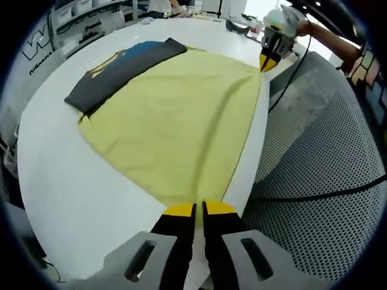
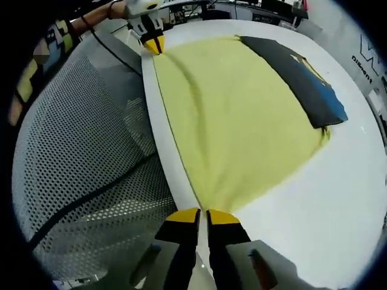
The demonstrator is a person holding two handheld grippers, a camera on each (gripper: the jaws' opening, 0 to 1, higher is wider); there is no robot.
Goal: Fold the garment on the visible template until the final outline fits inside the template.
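A yellow garment [image 1: 175,121] [image 2: 242,115] lies spread flat on the white round table [image 1: 72,181] [image 2: 338,199]. A dark grey sheet with a blue patch [image 1: 124,69] [image 2: 302,75] lies over the garment's far side. In the left gripper view, my left gripper [image 1: 198,209] is shut on the near corner of the garment at the table's edge. My right gripper [image 1: 269,60] pinches the other corner along the same edge. In the right gripper view, the right gripper [image 2: 202,214] is shut on its corner, and the left gripper [image 2: 153,43] holds the far one.
A grey perforated mesh surface [image 1: 314,157] [image 2: 84,151] runs beside the table edge, with a black cable [image 1: 314,194] [image 2: 91,199] across it. A person's arm [image 1: 329,36] reaches in behind the right gripper. Shelves and boxes [image 1: 78,15] stand beyond the table.
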